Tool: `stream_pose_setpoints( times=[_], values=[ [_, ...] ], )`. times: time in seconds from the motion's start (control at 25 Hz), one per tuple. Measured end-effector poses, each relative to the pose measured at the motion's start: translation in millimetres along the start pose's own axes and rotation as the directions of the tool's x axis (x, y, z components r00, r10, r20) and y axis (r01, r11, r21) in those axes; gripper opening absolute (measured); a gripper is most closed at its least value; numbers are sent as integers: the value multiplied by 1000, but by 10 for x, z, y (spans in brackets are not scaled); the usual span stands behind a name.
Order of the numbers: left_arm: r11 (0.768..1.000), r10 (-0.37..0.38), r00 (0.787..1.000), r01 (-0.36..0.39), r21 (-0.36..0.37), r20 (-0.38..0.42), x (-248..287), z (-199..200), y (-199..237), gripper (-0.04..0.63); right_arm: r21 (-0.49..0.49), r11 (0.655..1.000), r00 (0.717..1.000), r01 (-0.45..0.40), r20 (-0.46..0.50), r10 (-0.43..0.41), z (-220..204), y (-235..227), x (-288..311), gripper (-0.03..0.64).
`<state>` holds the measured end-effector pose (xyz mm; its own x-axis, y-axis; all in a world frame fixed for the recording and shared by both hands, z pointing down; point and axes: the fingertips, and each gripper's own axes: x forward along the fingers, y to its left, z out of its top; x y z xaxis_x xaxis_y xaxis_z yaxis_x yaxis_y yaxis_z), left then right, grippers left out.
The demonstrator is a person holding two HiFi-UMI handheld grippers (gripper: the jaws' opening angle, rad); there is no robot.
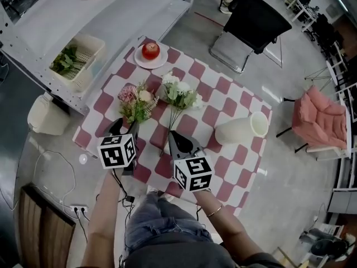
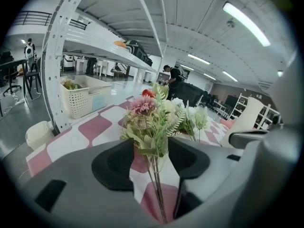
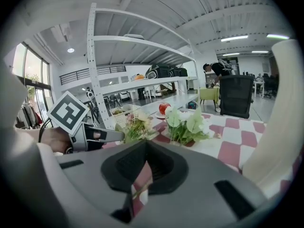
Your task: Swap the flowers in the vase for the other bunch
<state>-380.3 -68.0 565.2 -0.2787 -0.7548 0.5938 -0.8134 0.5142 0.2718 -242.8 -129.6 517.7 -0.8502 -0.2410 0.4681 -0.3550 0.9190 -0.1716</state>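
— Flowers nearest you, the pink bunch (image 1: 136, 101): where do they sit?

— Flat on the checked table (image 1: 234, 102). The blooms point away from me and the thin stalks run back between the jaws of the left gripper (image 2: 151, 148).

— Does that gripper have hold of them?

— No. Its jaws stand spread, and cloth shows on either side of the stalks. The pads do not press on them.

— And the right gripper (image 3: 147, 163)?

— Its tips are pressed together. Just behind them a narrow sliver of red and white cloth shows, and one thin stalk crosses it. I cannot tell whether that stalk is caught or only lies on the table underneath.

— Where is the white bunch (image 1: 179, 92)?

— Just beside the pink one, on its right in the head view. It also lies on the cloth with its blooms away from me. Its long stalks trail back and end close by the right gripper's tips.

— And the vase (image 1: 240, 130)?

— On its side on the table, to the right of the white bunch and apart from it. Its mouth faces the table's right edge, and both bunches lie outside it.

— Farther back?

— A plate (image 1: 162, 62) with a red apple (image 1: 150, 50) sits at the table's far corner. Past the table, at the head view's left, a pale basket (image 1: 92, 41) of green leaves stands on white shelving (image 1: 50, 21).
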Motion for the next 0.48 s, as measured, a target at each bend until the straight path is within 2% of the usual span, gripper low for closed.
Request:
stream_pose_setpoints(
  times=[0.2,0.48],
  values=[
    [999,-14,1000,13,-30,-17,189,-23,46,238,-2,1000,1000,-25,-14,25,14,64,191,9],
    [995,-29,998,24,-95,-54,410,-57,86,236,15,1000,999,-12,-37,13,-31,-76,301,9]
  ],
)
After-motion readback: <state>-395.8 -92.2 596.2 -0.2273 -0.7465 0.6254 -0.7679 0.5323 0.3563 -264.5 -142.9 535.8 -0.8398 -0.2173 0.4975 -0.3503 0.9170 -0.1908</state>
